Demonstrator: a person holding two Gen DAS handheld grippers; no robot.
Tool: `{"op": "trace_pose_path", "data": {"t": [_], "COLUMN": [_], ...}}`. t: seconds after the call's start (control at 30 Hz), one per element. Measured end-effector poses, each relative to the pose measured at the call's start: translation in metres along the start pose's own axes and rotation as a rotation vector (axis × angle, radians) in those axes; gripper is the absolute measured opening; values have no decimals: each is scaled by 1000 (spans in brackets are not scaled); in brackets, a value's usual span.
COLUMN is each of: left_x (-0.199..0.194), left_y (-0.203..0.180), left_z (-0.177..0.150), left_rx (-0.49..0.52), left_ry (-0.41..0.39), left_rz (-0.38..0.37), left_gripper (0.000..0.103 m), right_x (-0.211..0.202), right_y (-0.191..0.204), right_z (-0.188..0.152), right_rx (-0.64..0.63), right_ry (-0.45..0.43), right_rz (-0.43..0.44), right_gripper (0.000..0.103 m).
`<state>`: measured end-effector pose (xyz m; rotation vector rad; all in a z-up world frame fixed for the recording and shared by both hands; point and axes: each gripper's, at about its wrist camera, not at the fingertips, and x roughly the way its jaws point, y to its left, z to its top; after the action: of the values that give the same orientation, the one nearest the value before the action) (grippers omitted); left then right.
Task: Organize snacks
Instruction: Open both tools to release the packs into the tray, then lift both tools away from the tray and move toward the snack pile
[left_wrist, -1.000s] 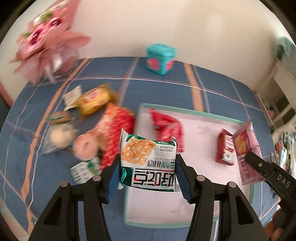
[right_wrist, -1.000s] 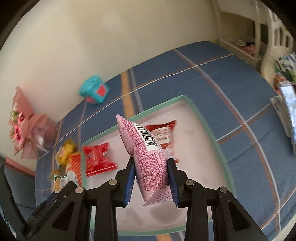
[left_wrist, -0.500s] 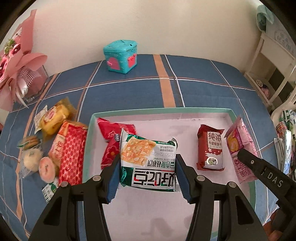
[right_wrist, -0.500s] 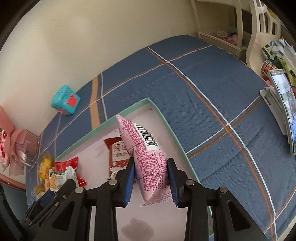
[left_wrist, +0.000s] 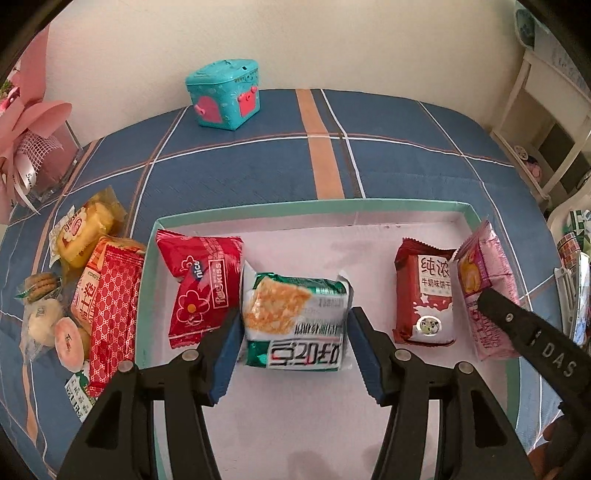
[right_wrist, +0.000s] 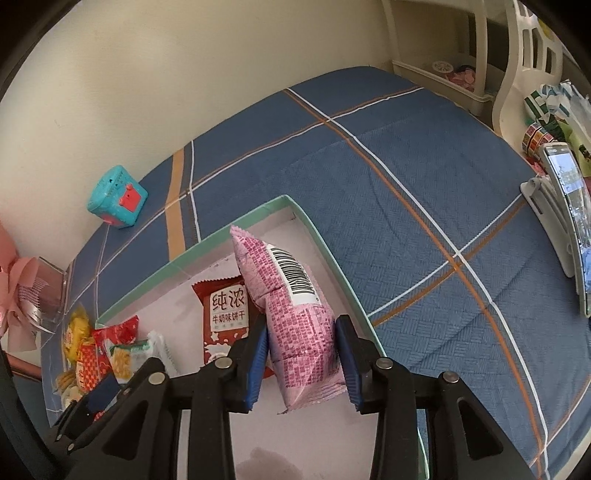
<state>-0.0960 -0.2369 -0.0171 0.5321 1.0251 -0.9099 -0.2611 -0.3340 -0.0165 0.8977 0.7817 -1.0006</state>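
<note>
Your left gripper (left_wrist: 293, 345) points down into the shallow white tray with a mint-green rim (left_wrist: 314, 205), which lies on the blue plaid bed cover (left_wrist: 406, 166). Its blue-padded fingers (left_wrist: 225, 354) are opening, with the green-and-silver foil cracker packet (left_wrist: 295, 321) between them: the pads stand at the packet's two sides and the packet lies low over the tray floor. To its left lies the bright red flower-printed wrapper (left_wrist: 199, 284); to its right the dark red milk-biscuit packet (left_wrist: 424, 295), both inside the tray.

Your right gripper (right_wrist: 301, 363) is also opening its fingers (right_wrist: 256, 360) around the pink plastic snack packet with a barcode (right_wrist: 295, 317), held on edge near the tray's right rim (right_wrist: 332, 258), just beside the milk-biscuit packet (right_wrist: 225, 310).

Outside the tray, at its left, wait a red lattice-printed box (left_wrist: 110, 306), a yellow cake packet (left_wrist: 85, 232) and small round pastries (left_wrist: 51, 321). A teal toy chest (left_wrist: 223, 94) stands by the wall
</note>
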Motion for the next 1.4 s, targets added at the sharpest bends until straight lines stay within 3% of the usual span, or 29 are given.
{"op": "trace_pose_path", "data": {"t": [0.1,0.17,0.33,0.57,0.63,0.93,1.03,1.4], "left_x": [-6,-12,-26,-49,-54,-63,-67,-82], "left_y": [2,4,17,49,61,106,119,152], "left_z": [0,-1,-4,-12,-17,-42,-49,-75], "left_rx": [-10,-17,-44,-111,-138,-214,-229,-274], "left_ry": [8,8,23,6,-3,-13,-20,-38], "left_rz": [-19,-26,-27,-17,-15,71,97,124], "left_gripper": [65,66,70,71,79,84,95,95], "right_x": [-5,-11,-24,-37,-39,-48,-51,-59], "right_y": [2,5,12,28,33,66,75,98], "right_z": [-1,-2,-8,-26,-32,-65,-75,-105], "right_rx": [-4,-7,-24,-76,-92,-192,-211,-235], "right_ry": [4,2,-4,10,21,43,41,53], "right_rz": [-13,-17,-20,-34,-38,-29,-21,15], "right_gripper": [41,50,58,60,63,79,85,99]}}
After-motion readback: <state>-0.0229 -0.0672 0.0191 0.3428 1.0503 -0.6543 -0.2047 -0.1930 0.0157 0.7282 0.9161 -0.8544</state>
